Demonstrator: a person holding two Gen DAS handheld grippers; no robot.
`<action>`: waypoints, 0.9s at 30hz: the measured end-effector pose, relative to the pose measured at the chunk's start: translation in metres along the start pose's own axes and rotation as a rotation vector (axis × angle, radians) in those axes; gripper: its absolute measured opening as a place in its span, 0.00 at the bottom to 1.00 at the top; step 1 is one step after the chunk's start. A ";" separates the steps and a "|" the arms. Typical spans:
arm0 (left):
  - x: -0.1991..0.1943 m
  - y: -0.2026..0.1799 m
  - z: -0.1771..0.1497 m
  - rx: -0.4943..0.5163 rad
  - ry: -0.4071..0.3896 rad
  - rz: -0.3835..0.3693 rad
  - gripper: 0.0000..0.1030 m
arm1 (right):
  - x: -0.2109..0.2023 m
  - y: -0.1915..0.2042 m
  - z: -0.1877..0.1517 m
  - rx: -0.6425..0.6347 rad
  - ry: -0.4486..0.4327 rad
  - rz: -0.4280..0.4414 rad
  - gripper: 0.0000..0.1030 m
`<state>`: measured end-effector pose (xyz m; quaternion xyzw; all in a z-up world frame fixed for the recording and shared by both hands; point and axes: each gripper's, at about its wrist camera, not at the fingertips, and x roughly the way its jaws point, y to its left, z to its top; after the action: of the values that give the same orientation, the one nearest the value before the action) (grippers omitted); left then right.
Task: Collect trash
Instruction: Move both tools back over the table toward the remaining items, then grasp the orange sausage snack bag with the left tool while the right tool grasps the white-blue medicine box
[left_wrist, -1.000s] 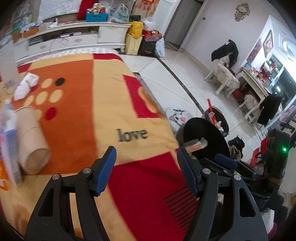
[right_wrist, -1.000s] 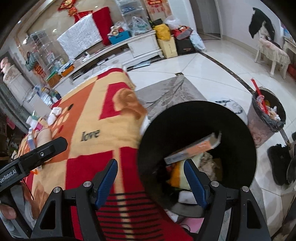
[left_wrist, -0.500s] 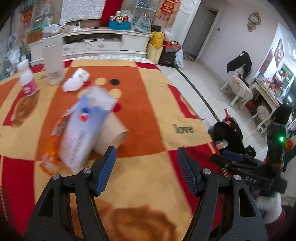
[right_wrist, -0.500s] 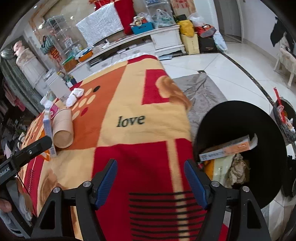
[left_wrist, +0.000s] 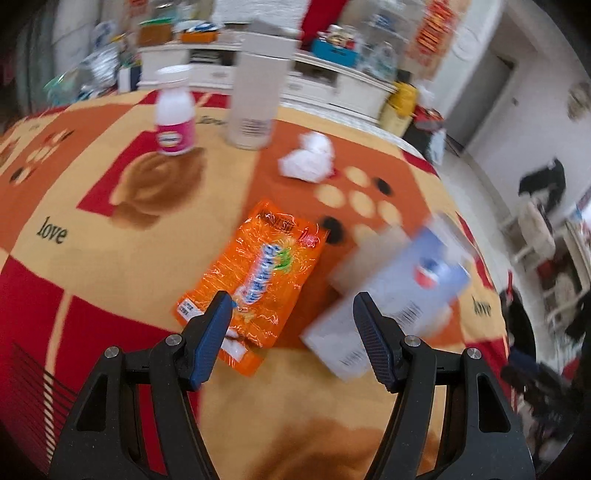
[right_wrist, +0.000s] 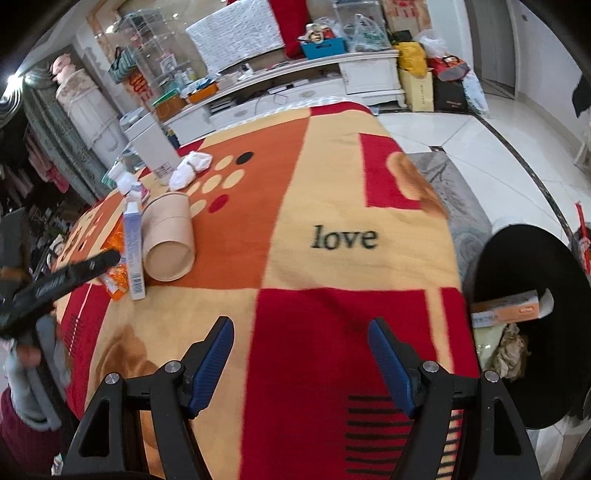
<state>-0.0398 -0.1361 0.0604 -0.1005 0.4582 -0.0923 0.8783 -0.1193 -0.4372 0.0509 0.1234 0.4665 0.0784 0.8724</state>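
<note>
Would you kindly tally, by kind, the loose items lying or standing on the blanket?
Orange wrapper: 1
Blue-and-white carton: 1
Cardboard tube: 1
Crumpled tissue: 1
Pink-labelled bottle: 1
Tall white container: 1
Total: 6

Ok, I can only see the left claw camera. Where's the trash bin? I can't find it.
Observer: The black bin stands on the floor just past the blanket's edge, to the right of the right claw.
Child: Is anything in it?
Observer: Yes, an orange-and-white box and some crumpled paper.
Child: What's behind the blue box?
Observer: A cardboard tube lies on its side right beside the blue box.
</note>
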 end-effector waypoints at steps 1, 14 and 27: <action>0.000 0.008 0.002 -0.011 0.001 -0.004 0.65 | 0.001 0.003 0.001 -0.005 0.002 0.003 0.71; 0.025 0.021 0.010 0.142 0.124 -0.147 0.66 | 0.031 0.036 0.013 -0.048 0.052 0.029 0.72; 0.052 0.022 0.031 0.260 0.134 -0.065 0.69 | 0.041 0.047 0.021 -0.058 0.077 0.028 0.72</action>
<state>0.0168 -0.1252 0.0312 0.0057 0.4966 -0.1856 0.8479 -0.0796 -0.3853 0.0428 0.1015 0.4954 0.1085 0.8559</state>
